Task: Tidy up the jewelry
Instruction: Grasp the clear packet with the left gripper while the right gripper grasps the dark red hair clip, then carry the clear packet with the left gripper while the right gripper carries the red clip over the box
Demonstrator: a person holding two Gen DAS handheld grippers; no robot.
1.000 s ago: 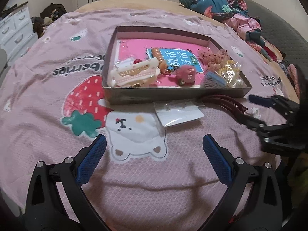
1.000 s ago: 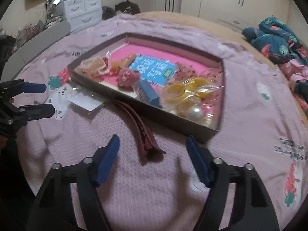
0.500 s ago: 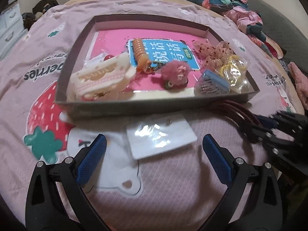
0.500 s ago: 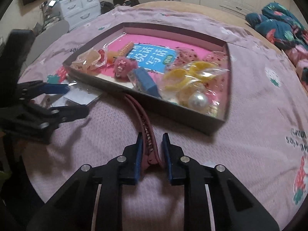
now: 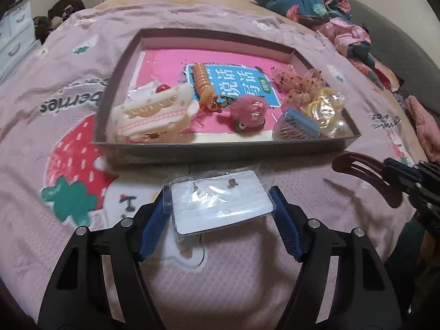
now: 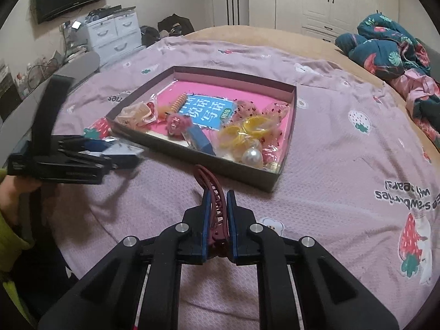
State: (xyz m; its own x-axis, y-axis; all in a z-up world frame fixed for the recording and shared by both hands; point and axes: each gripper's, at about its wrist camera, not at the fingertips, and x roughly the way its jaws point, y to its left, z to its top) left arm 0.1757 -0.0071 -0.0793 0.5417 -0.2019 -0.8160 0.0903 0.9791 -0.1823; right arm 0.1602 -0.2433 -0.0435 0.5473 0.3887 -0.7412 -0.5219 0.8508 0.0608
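- Now gripping the dark red hair clip: right gripper clamped on its rear half, curved front end sticking out past the fingertips, just short of the tray's near wall.
- Straddling the earring card in its clear sleeve: left gripper, jaws just been closing, blue pads right at the sleeve's two side edges; cannot tell whether pressing yet.
- Lying flat on the pink bedspread, card between the fingers, tray just beyond the fingertips.
- Resting inside the tray: cake-shaped clip, orange spiral tie, fuzzy pink ball, blue comb, yellow rings in a bag, pearl.
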